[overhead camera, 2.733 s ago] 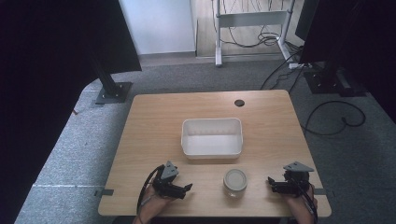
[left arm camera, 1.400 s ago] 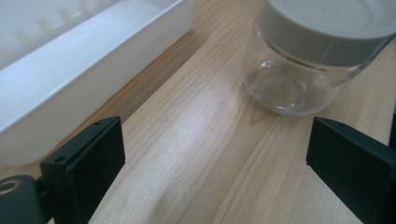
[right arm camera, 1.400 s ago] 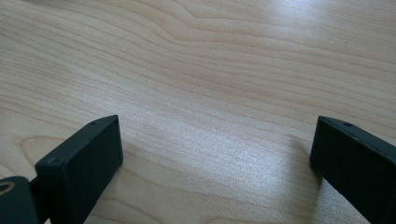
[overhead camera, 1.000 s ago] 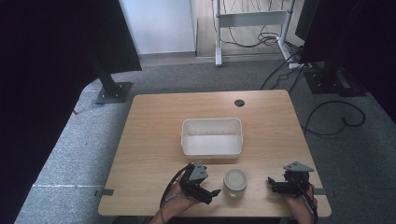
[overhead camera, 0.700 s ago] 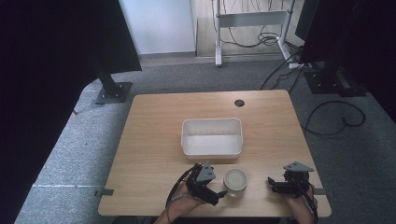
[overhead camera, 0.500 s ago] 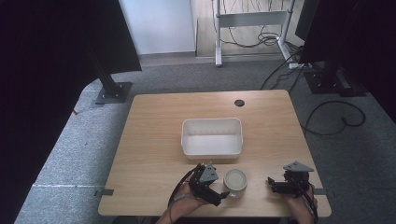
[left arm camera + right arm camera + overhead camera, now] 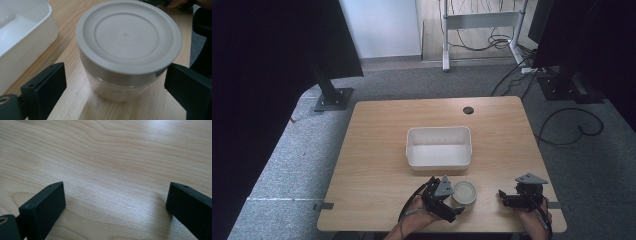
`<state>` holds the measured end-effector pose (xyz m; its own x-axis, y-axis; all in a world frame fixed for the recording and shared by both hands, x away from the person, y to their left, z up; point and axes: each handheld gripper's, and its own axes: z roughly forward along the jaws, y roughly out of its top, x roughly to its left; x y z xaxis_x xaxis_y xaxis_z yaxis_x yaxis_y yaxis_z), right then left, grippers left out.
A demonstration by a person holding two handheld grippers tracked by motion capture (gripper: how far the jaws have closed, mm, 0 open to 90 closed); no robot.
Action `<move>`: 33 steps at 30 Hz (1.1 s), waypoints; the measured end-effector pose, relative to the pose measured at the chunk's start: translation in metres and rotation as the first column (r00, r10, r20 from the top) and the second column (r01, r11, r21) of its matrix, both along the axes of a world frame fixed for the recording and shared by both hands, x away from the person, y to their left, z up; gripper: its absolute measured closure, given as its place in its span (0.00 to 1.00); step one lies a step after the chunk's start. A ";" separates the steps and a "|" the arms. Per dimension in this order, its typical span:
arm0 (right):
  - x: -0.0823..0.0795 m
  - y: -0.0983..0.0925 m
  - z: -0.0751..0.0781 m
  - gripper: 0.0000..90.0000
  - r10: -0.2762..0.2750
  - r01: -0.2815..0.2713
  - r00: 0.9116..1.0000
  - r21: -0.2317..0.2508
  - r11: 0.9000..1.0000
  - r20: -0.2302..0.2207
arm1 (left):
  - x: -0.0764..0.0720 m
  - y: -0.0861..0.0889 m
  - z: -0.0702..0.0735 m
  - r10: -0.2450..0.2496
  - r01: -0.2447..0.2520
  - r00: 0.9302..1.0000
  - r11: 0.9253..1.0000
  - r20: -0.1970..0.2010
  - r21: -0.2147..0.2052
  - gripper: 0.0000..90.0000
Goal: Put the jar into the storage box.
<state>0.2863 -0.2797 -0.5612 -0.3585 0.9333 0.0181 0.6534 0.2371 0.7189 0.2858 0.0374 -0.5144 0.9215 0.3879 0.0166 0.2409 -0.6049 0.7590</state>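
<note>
Left gripper view puts the small round translucent plastic jar with a pale grey lid point(image 7: 127, 47) at the centre of the frame, upright on the light wooden bench point(image 7: 75, 100). The left hand-held gripper point(image 7: 113, 87) has its black jaws spread wide, one at the lower left and one at the lower right of the frame, with the jar between them; neither jaw touches it. At the upper left of that frame, the white rectangular plastic tub point(image 7: 22, 45) sits just beside the jar, apart from it.

High view shows the jar point(image 7: 464, 192) in the lower middle of the frame, near the bench's point(image 7: 377, 150) bottom edge, just below the open-topped tub point(image 7: 439, 162). The left hand-held gripper point(image 7: 451, 209) lies at the jar's lower left, held by a hand point(image 7: 414, 220) that comes in from the bottom. The right hand-held gripper point(image 7: 502, 196) rests at the lower right of the frame, well apart from the jar.

Right gripper view has its jaws spread over bare wood grain point(image 7: 112, 157), nothing between them.
</note>
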 end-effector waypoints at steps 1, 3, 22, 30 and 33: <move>0.000 0.000 0.000 0.02 0.000 0.000 1.000 0.000 1.000 0.000 | 0.000 -0.002 0.000 0.000 0.000 1.000 1.000 0.001 0.000 0.04; 0.000 0.000 0.000 0.02 0.000 0.000 1.000 0.000 1.000 0.000 | 0.000 -0.004 0.000 -0.003 0.003 1.000 1.000 0.003 0.002 0.04; 0.000 0.000 0.000 0.02 0.002 -0.002 1.000 0.000 1.000 0.000 | 0.002 -0.027 -0.005 0.015 -0.016 1.000 0.999 0.007 0.039 0.06; 0.000 0.000 0.000 0.02 0.003 -0.003 1.000 0.000 1.000 0.000 | 0.003 -0.036 -0.010 0.026 -0.027 1.000 0.998 0.010 0.056 0.08; 0.000 0.000 0.000 0.02 0.003 -0.003 1.000 0.000 1.000 0.000 | 0.004 -0.040 -0.012 0.031 -0.032 0.999 0.998 0.015 0.063 0.09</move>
